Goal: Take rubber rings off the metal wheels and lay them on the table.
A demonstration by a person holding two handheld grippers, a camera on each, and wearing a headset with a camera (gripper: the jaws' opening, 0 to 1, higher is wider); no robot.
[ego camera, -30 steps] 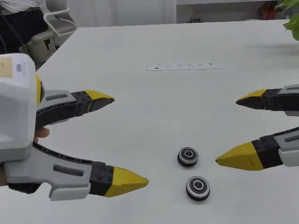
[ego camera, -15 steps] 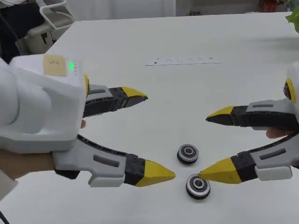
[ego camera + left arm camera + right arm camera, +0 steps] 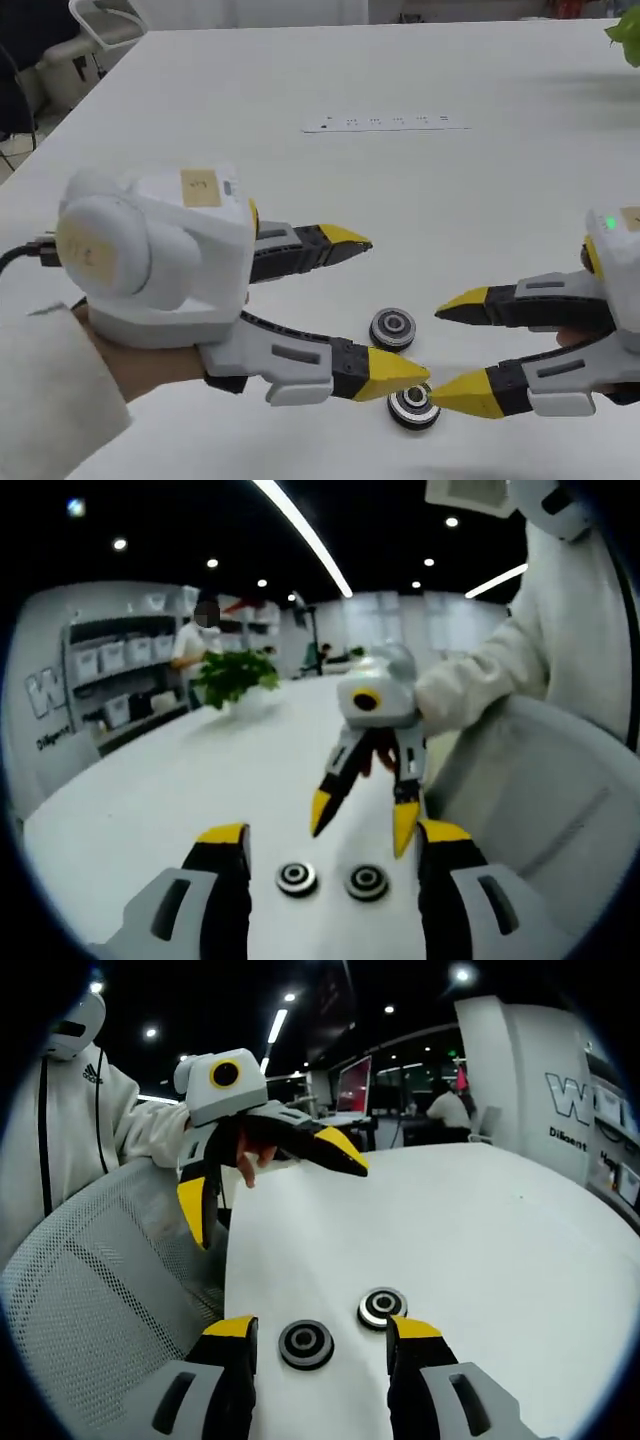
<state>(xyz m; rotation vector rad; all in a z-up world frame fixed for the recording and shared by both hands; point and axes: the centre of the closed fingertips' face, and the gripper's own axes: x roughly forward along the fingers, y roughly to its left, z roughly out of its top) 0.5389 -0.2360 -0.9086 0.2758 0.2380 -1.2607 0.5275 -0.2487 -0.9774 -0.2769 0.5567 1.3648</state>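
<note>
Two metal wheels [image 3: 392,326] lie close together on the table [image 3: 450,200] in the head view, dark rubber rings [image 3: 375,330] apparently still on. The left gripper [image 3: 399,308] and right gripper [image 3: 435,351] flank them, jaws apart. In the left gripper view both wheels sit just ahead of its spread jaws, and the right gripper view shows likewise. This looks like the approach. Next, one gripper must pin a wheel while the other peels its ring.

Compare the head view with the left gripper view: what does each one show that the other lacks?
Head view: the white body of the left tool and a printed strip farther up the table. Left gripper view: shelves of bins, a standing person and ceiling lights. Shared: the near wheel, the far wheel, the open right tool and a leafy plant.
</note>
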